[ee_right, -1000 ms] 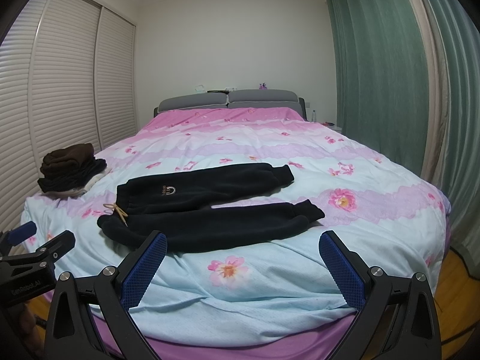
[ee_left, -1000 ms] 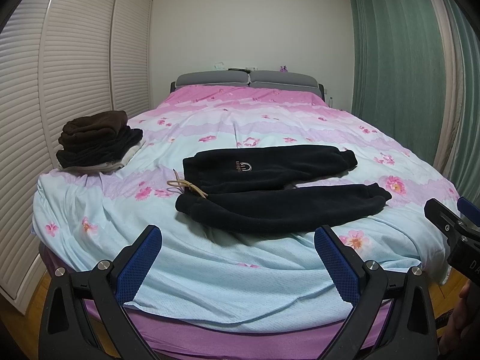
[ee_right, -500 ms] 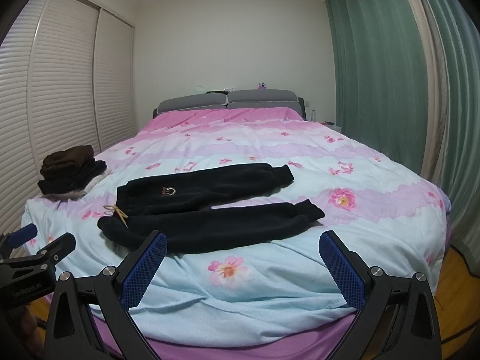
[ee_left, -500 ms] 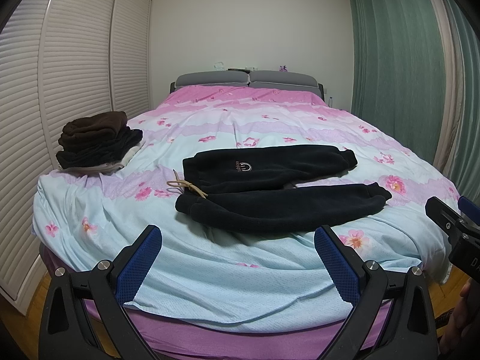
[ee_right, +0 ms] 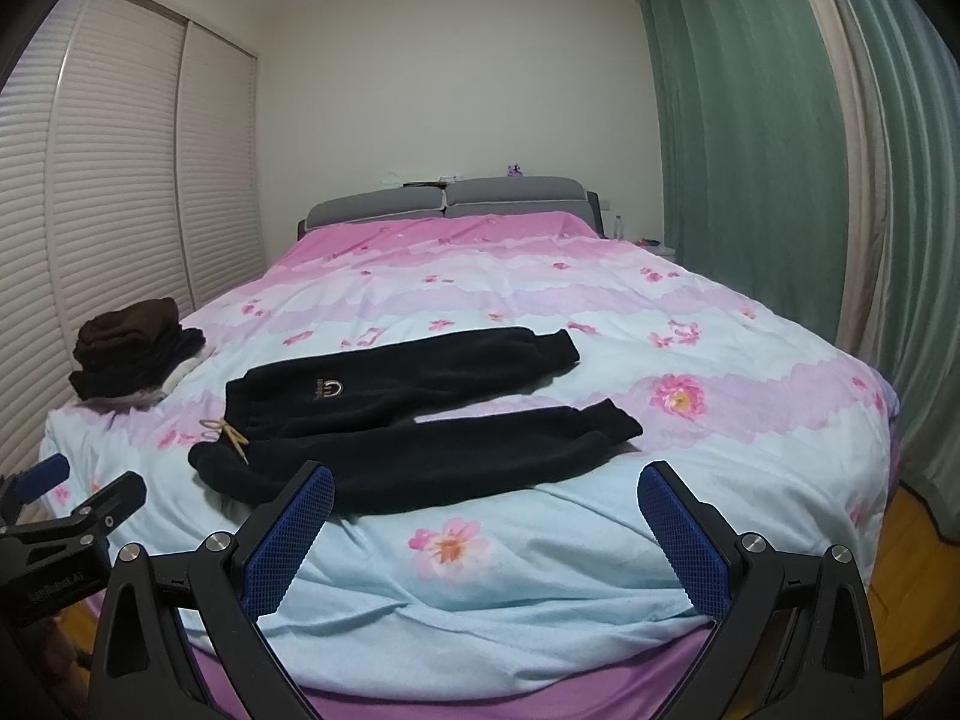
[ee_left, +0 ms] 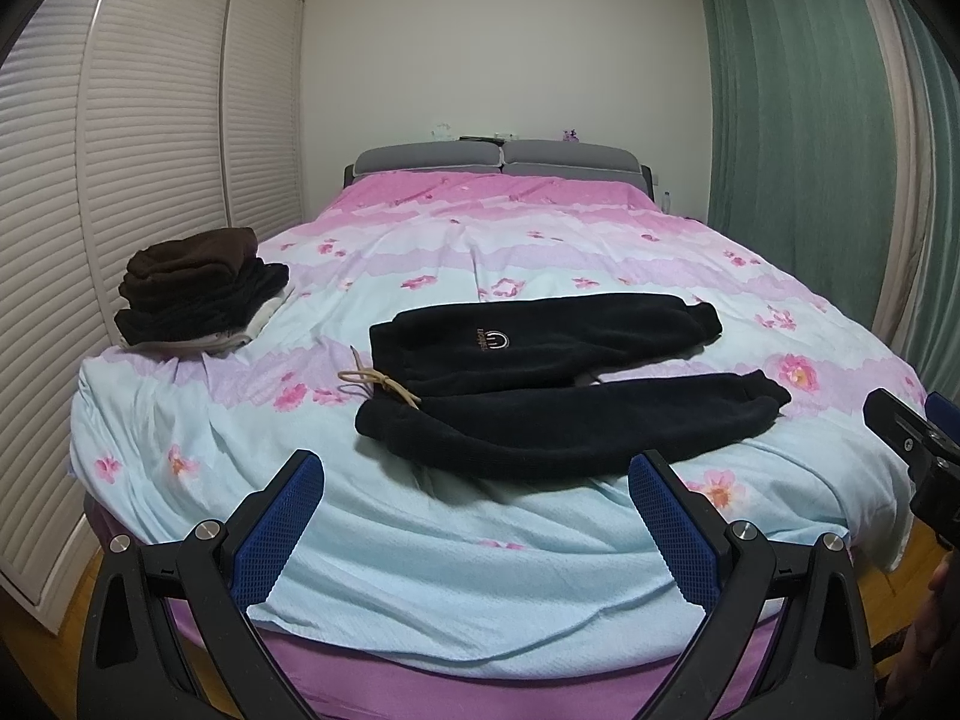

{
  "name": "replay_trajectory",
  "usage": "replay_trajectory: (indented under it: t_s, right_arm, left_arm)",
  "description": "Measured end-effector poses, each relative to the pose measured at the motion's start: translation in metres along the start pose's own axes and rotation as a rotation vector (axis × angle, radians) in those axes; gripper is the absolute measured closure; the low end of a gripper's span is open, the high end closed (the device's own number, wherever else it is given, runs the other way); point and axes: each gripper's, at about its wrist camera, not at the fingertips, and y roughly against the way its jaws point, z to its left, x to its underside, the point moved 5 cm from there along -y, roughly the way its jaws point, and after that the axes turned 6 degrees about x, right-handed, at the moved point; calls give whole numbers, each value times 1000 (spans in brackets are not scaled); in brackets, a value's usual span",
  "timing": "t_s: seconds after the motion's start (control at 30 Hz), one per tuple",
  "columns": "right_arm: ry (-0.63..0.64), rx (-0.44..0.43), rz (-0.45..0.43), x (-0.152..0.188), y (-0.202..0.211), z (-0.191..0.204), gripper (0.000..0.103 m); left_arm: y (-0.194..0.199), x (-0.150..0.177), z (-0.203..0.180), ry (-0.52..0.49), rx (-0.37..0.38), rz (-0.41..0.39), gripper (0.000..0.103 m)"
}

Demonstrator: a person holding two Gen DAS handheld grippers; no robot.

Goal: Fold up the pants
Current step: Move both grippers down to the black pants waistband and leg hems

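Pants (ee_left: 558,384) flat on bed (ee_left: 540,552); folded clothes stack (ee_left: 198,288) well left.

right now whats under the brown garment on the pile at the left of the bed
Under the brown garment lie folded black clothes, then something pale at the bottom, resting on the bedspread. How many pieces the pile holds is hidden.

My right gripper (ee_right: 486,483) hung wide open over the foot of the bed (ee_right: 540,594), touching nothing. Black pants (ee_right: 414,420) lay flat across the floral cover, legs spread apart, tan drawstring (ee_right: 231,435) at the waist. Folded dark clothes (ee_right: 135,354) sat stacked at far left. My left gripper (ee_right: 78,507) showed at lower left.
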Motion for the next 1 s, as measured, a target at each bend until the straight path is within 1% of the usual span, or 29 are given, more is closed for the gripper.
replay_trajectory:
  t_s: [0.23,0.43,0.57,0.7,0.87,0.93,1.0]
  right_arm:
    - [2,-4,-20,-22,-13,-2,0]
    - [23,-1,-57,-57,-34,-3,0]
    - [45,-10,-63,-80,-54,1,0]
    - [55,-29,-40,-99,-82,3,0]
    - [87,-60,1,-125,-125,6,0]
    - [104,-89,29,-137,-149,7,0]
    - [136,-114,59,-150,-175,9,0]
  left_arm:
    - [-16,-30,0,-18,-23,-8,0]
    - [-38,-65,2,-32,-49,-22,0]
    - [-60,-87,5,-46,-64,-18,0]
    - [-83,-106,5,-58,-68,-8,0]
    - [-120,-134,-1,-66,-47,16,0]
    - [-139,-147,-7,-62,-21,51,0]
    - [-160,-162,-16,-59,2,69,0]
